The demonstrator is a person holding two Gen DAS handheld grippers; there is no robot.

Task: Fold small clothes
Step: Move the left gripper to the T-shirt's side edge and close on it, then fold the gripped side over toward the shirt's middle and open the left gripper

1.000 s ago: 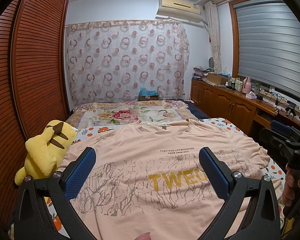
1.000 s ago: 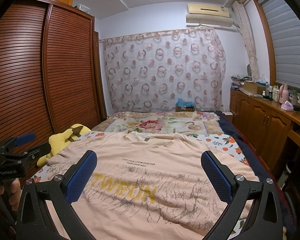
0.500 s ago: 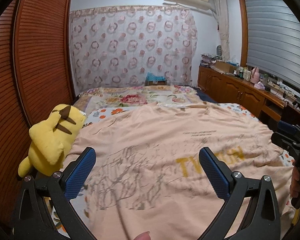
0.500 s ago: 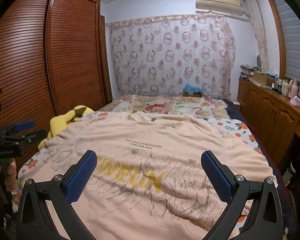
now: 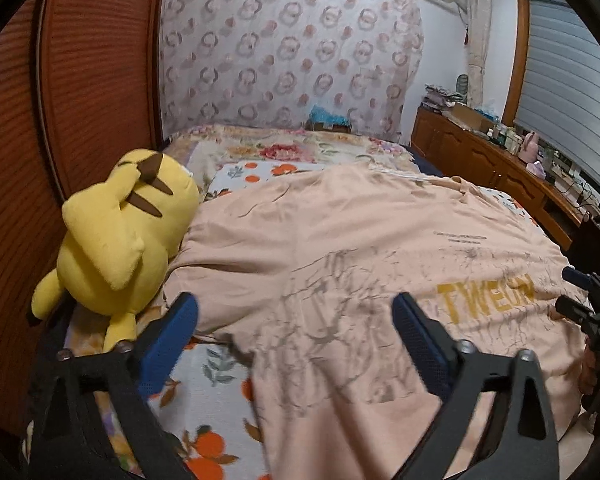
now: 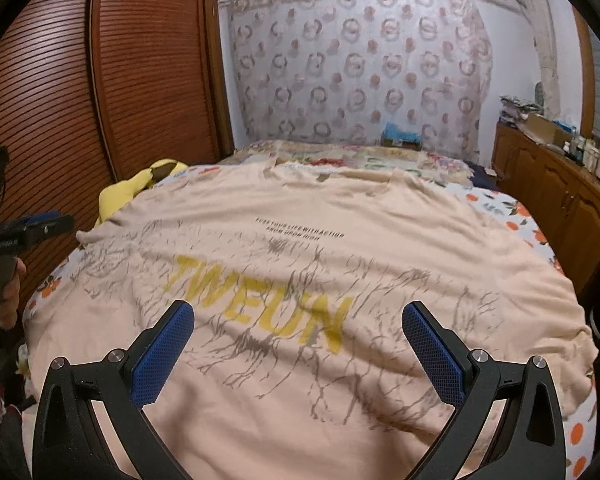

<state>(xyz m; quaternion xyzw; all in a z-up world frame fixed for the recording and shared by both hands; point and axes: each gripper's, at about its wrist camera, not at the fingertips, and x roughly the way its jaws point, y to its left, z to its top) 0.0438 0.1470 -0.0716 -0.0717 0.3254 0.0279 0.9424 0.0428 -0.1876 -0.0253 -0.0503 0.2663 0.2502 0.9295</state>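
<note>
The left tongs [image 5: 296, 320] are tilted down over the near left part of the shirt; the jaws are closing, yet the blue pads [image 5: 172, 336] press on nothing, so the tongs are still released. Between them lies the left edge of the peach T-shirt [image 5: 360, 248], where the cloth ends and the orange-print bedsheet [image 5: 216, 412] shows beside it. This position suits a pinch on the side hem or lower corner, which is the likely first hold for a fold across the body. The right tongs [image 6: 298, 336] hang over the printed middle of the T-shirt [image 6: 300, 240], jaws wide and empty, also released; they appear to wait above the yellow lettering [image 6: 260, 300] as the counter-hold or second pick point. The shirt is spread front-up and nearly flat on the bed, collar toward the far curtain [image 6: 360, 80], hem toward the person, which gives both tongs free access to the edges. In the right view a hand [image 6: 8, 296] grips the handle of the left tool at the left margin. A yellow plush toy [image 5: 120, 240] lies on the bed just beside the left sleeve, against the wooden wardrobe [image 5: 80, 80]; it may obstruct a sleeve fold on that side. A cabinet [image 6: 560, 200] runs along the right wall, well apart.
</note>
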